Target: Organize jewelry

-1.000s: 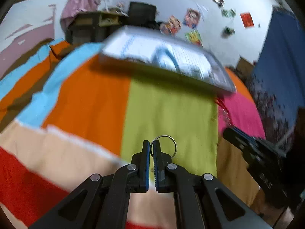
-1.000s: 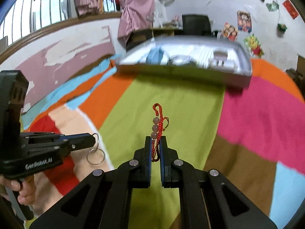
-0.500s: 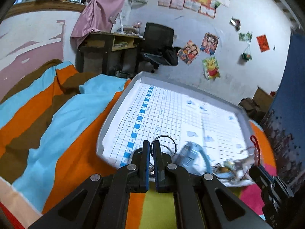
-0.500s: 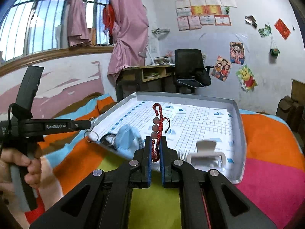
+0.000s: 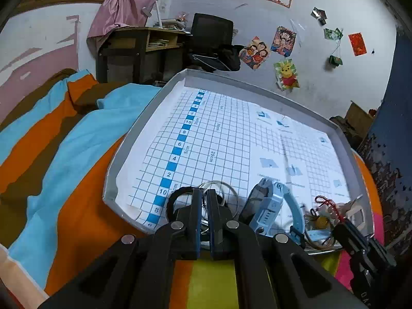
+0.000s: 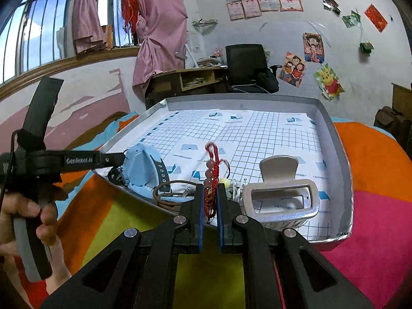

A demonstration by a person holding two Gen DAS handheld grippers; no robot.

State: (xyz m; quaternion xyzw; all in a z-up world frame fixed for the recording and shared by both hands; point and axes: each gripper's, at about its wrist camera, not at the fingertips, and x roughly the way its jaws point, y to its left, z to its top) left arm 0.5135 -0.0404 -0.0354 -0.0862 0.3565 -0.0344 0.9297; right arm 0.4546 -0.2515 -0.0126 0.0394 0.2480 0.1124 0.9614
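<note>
My left gripper (image 5: pixel 203 193) is shut on a thin silver ring (image 5: pixel 219 190) and holds it over the near edge of the grey tray (image 5: pixel 296 103), next to a black hair tie (image 5: pixel 177 193). My right gripper (image 6: pixel 209 188) is shut on a red cord bracelet with pink beads (image 6: pixel 212 164), which stands up between the fingers at the tray's near rim (image 6: pixel 334 139). The left gripper also shows in the right wrist view (image 6: pixel 113 158), reaching into the tray's left corner.
In the tray lie a light blue watch (image 5: pixel 273 206), a brown cord loop (image 6: pixel 167 190), a silver hair claw (image 6: pixel 280 193) and small trinkets (image 5: pixel 322 221). The tray has a gridded paper liner and rests on a striped bedspread (image 5: pixel 64 141). A desk and chair stand behind.
Both grippers moved forward from over the bedspread to the tray's near edge, each still holding its piece. The tray looms larger and closer now.
</note>
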